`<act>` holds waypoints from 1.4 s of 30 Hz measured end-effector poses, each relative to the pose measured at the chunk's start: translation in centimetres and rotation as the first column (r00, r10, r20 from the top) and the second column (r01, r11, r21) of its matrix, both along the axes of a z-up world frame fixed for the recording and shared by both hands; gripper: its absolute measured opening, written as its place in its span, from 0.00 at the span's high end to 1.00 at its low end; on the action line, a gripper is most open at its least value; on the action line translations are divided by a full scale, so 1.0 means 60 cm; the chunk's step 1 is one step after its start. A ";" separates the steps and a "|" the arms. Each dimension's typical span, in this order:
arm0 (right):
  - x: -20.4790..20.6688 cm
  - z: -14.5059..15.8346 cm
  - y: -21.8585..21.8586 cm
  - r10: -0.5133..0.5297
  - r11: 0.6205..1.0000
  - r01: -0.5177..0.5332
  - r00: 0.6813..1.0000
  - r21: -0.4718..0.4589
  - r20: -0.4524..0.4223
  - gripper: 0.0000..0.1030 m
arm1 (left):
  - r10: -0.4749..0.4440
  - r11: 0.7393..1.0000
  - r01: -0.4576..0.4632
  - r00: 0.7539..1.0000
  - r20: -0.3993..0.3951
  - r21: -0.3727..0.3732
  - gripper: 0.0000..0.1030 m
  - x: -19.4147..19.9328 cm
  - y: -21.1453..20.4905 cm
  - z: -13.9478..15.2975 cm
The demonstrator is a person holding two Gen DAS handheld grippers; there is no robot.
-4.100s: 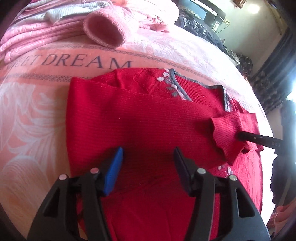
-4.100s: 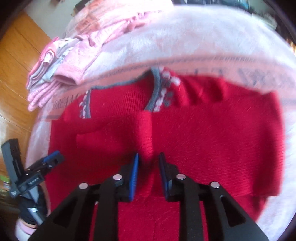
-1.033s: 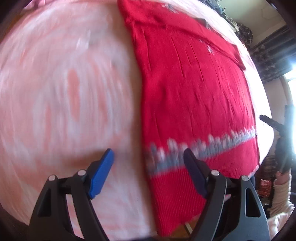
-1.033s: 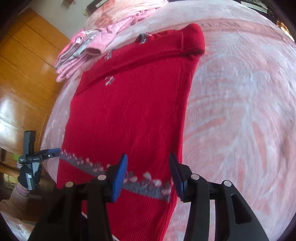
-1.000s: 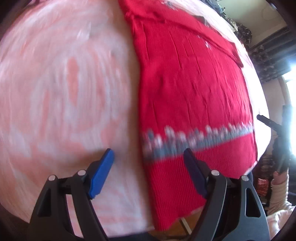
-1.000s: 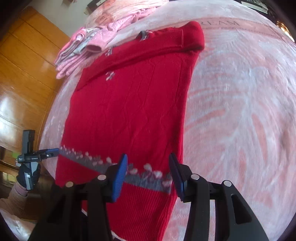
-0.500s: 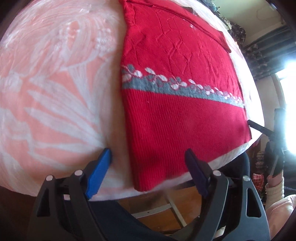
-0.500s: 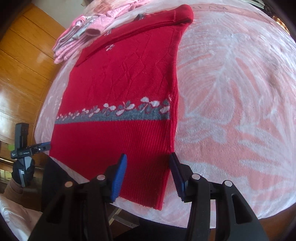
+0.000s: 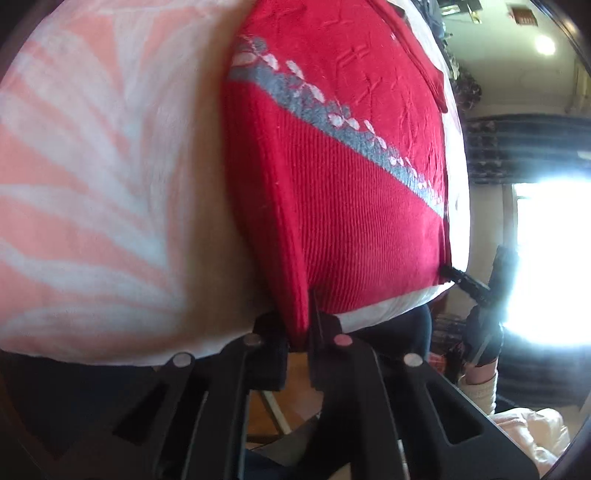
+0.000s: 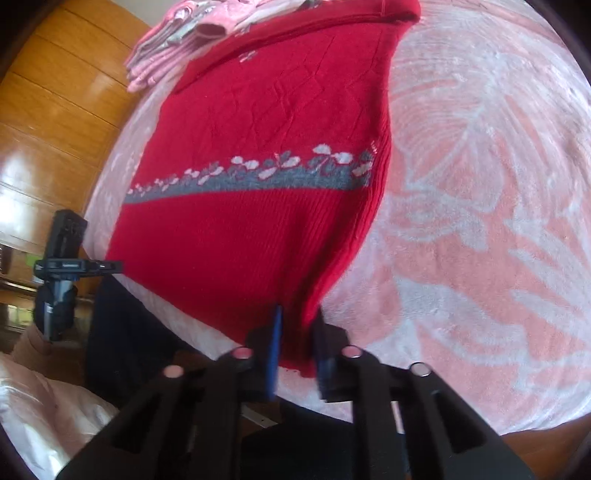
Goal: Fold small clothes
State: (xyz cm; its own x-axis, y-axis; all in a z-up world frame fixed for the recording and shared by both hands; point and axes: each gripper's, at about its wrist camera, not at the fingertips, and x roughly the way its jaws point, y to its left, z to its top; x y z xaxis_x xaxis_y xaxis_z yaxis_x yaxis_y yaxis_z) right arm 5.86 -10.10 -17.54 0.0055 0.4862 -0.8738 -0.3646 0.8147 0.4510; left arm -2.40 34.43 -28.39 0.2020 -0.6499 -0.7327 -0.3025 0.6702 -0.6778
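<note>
No lettering, label, brand or number can be read in either view. The red sweater (image 10: 258, 110) clamped between the jaws carries only a grey band (image 10: 251, 181) with white flower shapes, no words. The pink blanket (image 10: 480, 184) beside the jaws shows a white leaf pattern; a faint dark mark at its far edge, well beyond the jaws in the right wrist view, is too small and blurred to make out. A small framed thing (image 9: 522, 14) high on the far wall in the left wrist view is likewise too blurred to tell whether it bears writing.
</note>
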 end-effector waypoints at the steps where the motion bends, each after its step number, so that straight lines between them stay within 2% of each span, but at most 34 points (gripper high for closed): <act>1: 0.002 0.004 -0.004 -0.010 0.999 0.011 1.000 0.045 -0.013 0.90 | 0.002 1.000 -0.002 1.000 0.008 -0.005 0.95 0.001 -0.001 0.004; 4: 0.014 0.032 -0.014 -0.049 0.985 0.052 0.999 0.166 -0.017 0.91 | 0.004 1.000 -0.001 0.994 0.109 -0.030 0.96 0.012 -0.007 0.047; 7: 0.046 0.071 -0.034 -0.134 0.929 0.134 0.991 0.344 -0.024 0.91 | 0.021 1.000 -0.019 0.973 0.231 -0.010 0.96 0.040 -0.005 0.106; 10: 0.098 0.103 -0.042 -0.205 0.876 0.187 0.979 0.445 -0.008 0.91 | 0.054 0.998 -0.057 0.948 0.314 0.000 0.96 0.080 0.014 0.143; 13: 0.159 0.108 -0.033 -0.249 0.868 0.217 0.968 0.447 0.013 0.91 | 0.093 0.994 -0.107 0.933 0.347 0.020 0.96 0.132 0.039 0.147; 16: 0.222 0.086 -0.025 -0.290 0.863 0.268 0.957 0.428 -0.016 0.91 | 0.137 0.988 -0.151 0.932 0.335 0.015 0.96 0.182 0.063 0.128; 19: 0.278 0.045 -0.019 -0.335 0.859 0.334 0.940 0.389 -0.067 0.91 | 0.174 0.981 -0.190 0.939 0.297 0.027 0.95 0.227 0.081 0.102; 20: 0.294 0.033 -0.016 -0.350 0.860 0.352 0.934 0.370 -0.076 0.95 | 0.178 0.980 -0.195 0.942 0.285 0.031 0.95 0.238 0.094 0.094; 24: 0.347 -0.026 -0.024 -0.399 0.851 0.425 0.905 0.308 -0.147 0.95 | 0.187 0.979 -0.199 0.957 0.220 0.037 0.95 0.276 0.116 0.045; 27: 0.367 -0.056 -0.021 -0.404 0.856 0.440 0.897 0.270 -0.179 0.95 | 0.209 0.978 -0.207 0.961 0.179 -0.035 0.91 0.290 0.137 0.027; 29: 0.372 -0.061 -0.021 -0.401 0.856 0.439 0.897 0.274 -0.186 0.94 | 0.230 0.972 -0.217 0.956 0.185 -0.089 0.89 0.292 0.153 0.036; 30: 0.370 -0.060 -0.025 -0.398 0.856 0.435 0.899 0.279 -0.181 0.92 | 0.238 0.970 -0.222 0.949 0.208 -0.098 0.84 0.289 0.159 0.050; 31: 0.370 -0.054 -0.030 -0.401 0.855 0.434 0.900 0.283 -0.169 0.89 | 0.244 0.969 -0.227 0.939 0.242 -0.097 0.69 0.282 0.170 0.069; 32: 0.368 -0.048 -0.040 -0.407 0.857 0.433 0.901 0.279 -0.147 0.80 | 0.250 0.968 -0.233 0.929 0.274 -0.093 0.58 0.272 0.182 0.084; 34: 0.366 -0.031 -0.049 -0.430 0.865 0.438 0.899 0.246 -0.085 0.65 | 0.257 0.966 -0.248 0.906 0.335 -0.071 0.56 0.258 0.199 0.113; 36: 0.369 -0.017 -0.052 -0.436 0.867 0.434 0.899 0.243 -0.049 0.65 | 0.211 0.974 -0.225 0.909 0.360 -0.003 0.56 0.258 0.197 0.127; 39: 0.369 -0.007 -0.035 -0.404 0.880 0.401 0.914 0.254 -0.041 0.65 | 0.080 0.978 -0.146 0.924 0.373 0.151 0.56 0.287 0.163 0.133; 41: 0.369 -0.002 -0.013 -0.368 0.901 0.362 0.930 0.239 -0.023 0.65 | -0.028 0.964 -0.072 0.930 0.367 0.257 0.56 0.293 0.145 0.126; 42: 0.366 0.001 -0.001 -0.347 0.911 0.340 0.938 0.232 -0.010 0.65 | -0.075 0.945 -0.048 0.931 0.357 0.323 0.56 0.299 0.130 0.123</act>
State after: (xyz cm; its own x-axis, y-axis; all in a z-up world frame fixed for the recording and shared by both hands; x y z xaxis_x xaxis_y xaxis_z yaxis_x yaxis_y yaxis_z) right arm 27.84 -10.18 -17.48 0.2328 0.6344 -0.7371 -0.0969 0.7693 0.6315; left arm 15.53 42.23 -21.03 0.4839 -0.3969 -0.7799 -0.0684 0.8714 -0.4858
